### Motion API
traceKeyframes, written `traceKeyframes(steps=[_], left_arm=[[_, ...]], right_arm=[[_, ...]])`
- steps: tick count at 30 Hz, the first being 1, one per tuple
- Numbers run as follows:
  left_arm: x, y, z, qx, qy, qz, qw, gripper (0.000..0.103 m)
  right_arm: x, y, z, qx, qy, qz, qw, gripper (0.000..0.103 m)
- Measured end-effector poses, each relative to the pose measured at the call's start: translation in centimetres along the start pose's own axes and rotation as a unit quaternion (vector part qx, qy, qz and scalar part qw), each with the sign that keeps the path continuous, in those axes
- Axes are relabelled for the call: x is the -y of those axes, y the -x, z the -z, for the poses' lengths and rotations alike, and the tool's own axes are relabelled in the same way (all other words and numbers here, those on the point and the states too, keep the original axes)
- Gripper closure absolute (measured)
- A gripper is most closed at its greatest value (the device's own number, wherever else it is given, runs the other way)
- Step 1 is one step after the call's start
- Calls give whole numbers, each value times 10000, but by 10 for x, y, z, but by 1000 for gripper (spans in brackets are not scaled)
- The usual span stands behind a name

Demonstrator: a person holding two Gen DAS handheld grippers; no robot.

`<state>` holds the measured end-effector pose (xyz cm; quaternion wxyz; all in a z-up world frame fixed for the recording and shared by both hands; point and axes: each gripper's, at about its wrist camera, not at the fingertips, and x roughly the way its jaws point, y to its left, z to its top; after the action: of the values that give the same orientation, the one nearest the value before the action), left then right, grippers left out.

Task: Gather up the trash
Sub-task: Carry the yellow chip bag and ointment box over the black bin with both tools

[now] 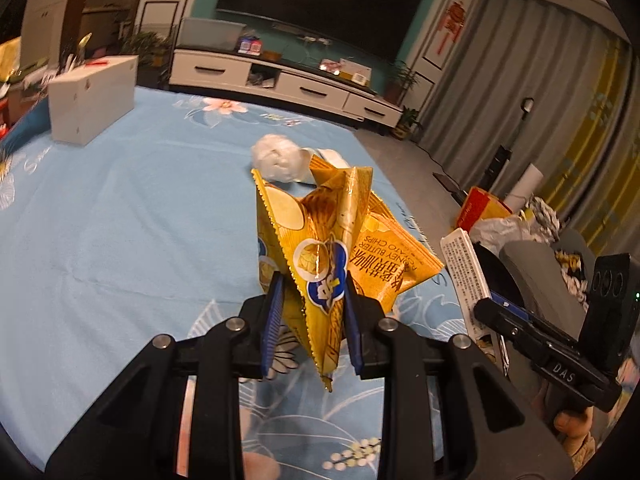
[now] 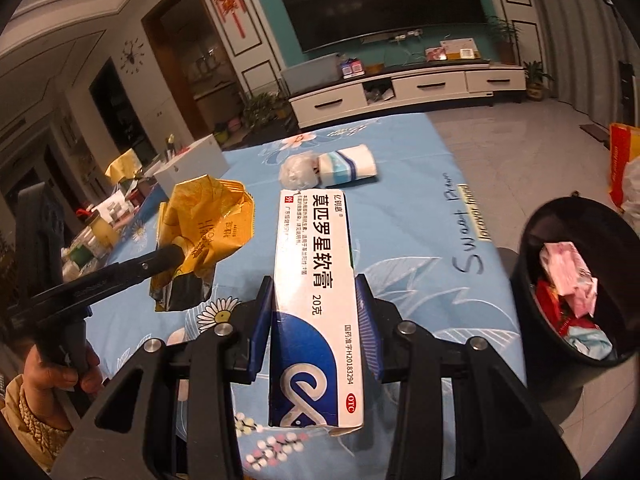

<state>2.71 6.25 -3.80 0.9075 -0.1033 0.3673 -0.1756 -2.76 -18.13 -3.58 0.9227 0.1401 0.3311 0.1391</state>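
Light-blue floral tablecloth (image 2: pixel 400 208) covers the table, hand-lettered "Sweet" near its right edge. Black round plastic trash bin (image 2: pixel 532 240) stands off that edge, wrappers inside. Left gripper (image 1: pixel 312 312): jaws narrowed onto a crumpled yellow foil chip bag (image 1: pixel 320 240), print "HONEY BUTTER POTATO CHIPS" (read upside down), held above the cloth. Right gripper (image 2: pixel 314 320): jaws part-open, clamping a white-and-blue cardboard ointment box (image 2: pixel 316 300) marked "20克", "OTC". A crumpled white paper ball (image 2: pixel 298 170) lies farther back on the cloth.
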Motion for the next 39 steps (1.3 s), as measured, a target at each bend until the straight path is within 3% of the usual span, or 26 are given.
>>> traceKeyframes(steps=[15, 39], left_arm=[[74, -17, 2, -150, -872, 103, 9960, 73], [192, -78, 1, -435, -1909, 624, 9787, 73]], right_arm=[[62, 45, 8, 534, -635, 153, 9964, 63], [155, 87, 28, 1035, -1541, 494, 9814, 63]])
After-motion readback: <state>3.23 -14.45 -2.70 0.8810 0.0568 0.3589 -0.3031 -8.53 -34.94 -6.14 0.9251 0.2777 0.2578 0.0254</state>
